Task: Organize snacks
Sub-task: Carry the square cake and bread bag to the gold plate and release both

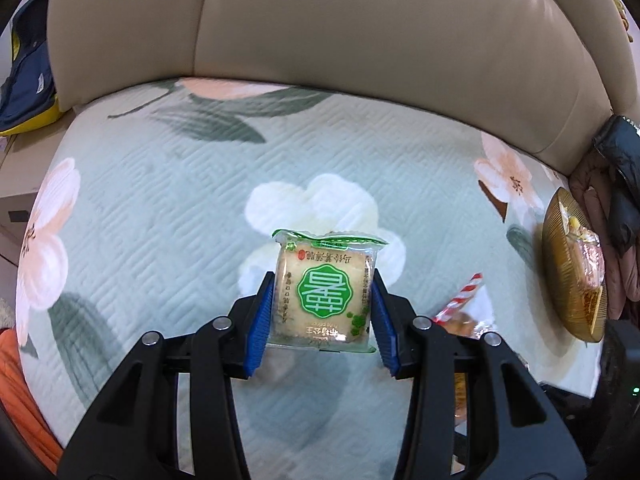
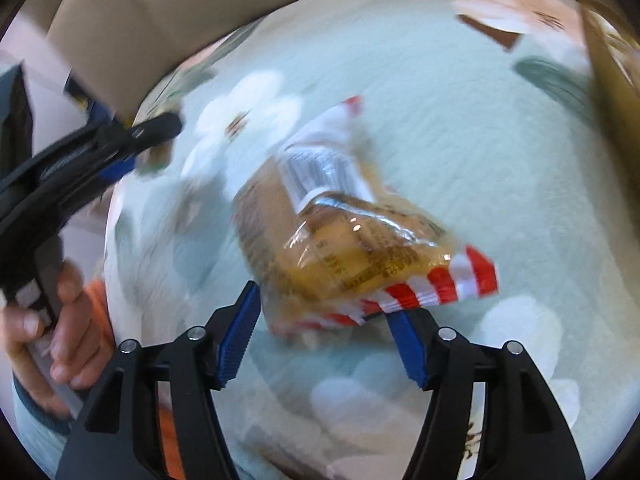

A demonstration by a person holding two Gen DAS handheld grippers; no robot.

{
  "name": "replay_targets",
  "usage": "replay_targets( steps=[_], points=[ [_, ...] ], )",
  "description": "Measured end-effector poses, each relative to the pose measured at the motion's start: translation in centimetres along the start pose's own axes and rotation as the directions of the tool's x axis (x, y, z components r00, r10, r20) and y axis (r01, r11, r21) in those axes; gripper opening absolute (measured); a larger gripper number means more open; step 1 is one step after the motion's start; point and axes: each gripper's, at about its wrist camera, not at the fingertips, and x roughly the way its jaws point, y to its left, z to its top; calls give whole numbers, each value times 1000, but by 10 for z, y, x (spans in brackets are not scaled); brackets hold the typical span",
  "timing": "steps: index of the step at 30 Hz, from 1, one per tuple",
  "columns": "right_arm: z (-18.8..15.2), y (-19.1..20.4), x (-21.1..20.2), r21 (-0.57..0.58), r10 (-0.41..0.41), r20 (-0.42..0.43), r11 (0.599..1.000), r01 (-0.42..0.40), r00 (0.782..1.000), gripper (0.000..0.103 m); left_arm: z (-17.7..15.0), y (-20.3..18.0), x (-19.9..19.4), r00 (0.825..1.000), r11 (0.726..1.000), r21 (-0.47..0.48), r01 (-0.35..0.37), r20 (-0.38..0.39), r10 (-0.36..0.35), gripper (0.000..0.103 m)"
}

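The surface is a sofa seat covered by a pale green quilted cover [image 1: 168, 208] printed with large white and peach blossoms and grey-green leaves. Behind the cover rises the beige leather backrest [image 1: 380, 48] of the sofa. Off the cover's left edge lie a navy and yellow garment [image 1: 24, 76] and, nearer the lens, a patch of orange fabric [image 1: 20, 392]. At the cover's right edge rests a round golden ribbed plate [image 1: 560, 280], seen edge-on, carrying wrapped snacks; dark and pink padded clothing [image 1: 616, 200] is heaped just beyond the plate.

The left tool [image 1: 322, 306], black with blue ribbed pads, is closed on a square clear-wrapped rice cracker packet [image 1: 324, 300]. The packet bears a round green emblem with white characters, a green crimped top seam and pale biscuit showing through the film. It hangs above the cover's central white blossom, clear of the fabric, with a shadow beneath it.

In the right wrist view, blurred by motion, a clear-film packet of brown pastry with red-and-white striped ends [image 2: 352, 240] lies tilted just ahead of the right tool [image 2: 326, 312]. One striped end overlaps the tip of the right-hand pad, while the left-hand pad stands apart from the film, so the jaws are spread and press on nothing. At this view's left edge a hand [image 2: 48, 340] holds the handle of the left tool over the cover.
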Motion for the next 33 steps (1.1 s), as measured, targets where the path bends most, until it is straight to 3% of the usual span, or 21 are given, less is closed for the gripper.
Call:
replay_targets(
  steps=[4, 6, 11, 13, 19, 28, 29, 31, 33],
  points=[
    [-14, -1, -7, -88, -61, -20, 994, 59, 998, 93, -4, -1, -5, 1000, 1000, 16, -5, 19, 5, 45],
    [-18, -8, -23, -103, -117, 3, 988, 117, 993, 94, -4, -1, -9, 999, 1000, 11, 5, 33, -5, 45],
    [-5, -13, -53, -128, -158, 97, 977, 170, 983, 98, -7, 3, -16, 999, 1000, -4, 11, 49, -11, 45],
    [6, -10, -51, -136, -153, 99, 977, 166, 983, 98, -9, 3, -18, 999, 1000, -1, 1, 52, -1, 45],
    [29, -3, -8, -117, -102, -28, 988, 98, 994, 98, -12, 5, -21, 998, 1000, 1, -9, 56, 9, 45],
    [28, 12, 15, -196, -156, 1, 968, 153, 988, 97, -11, 5, -15, 999, 1000, 1, -18, 42, 18, 45],
    [28, 12, 16, -195, -156, 7, 968, 154, 988, 95, -11, 4, -14, 999, 1000, 2, -24, 41, 23, 45],
    [28, 11, 20, -194, -181, 9, 965, 179, 983, 77, -11, 4, -13, 999, 1000, 0, -24, 35, 24, 45],
    [27, 11, 21, -198, -173, 12, 965, 172, 985, 74, -11, 3, -15, 999, 1000, -2, -25, 42, 25, 45]
  ],
)
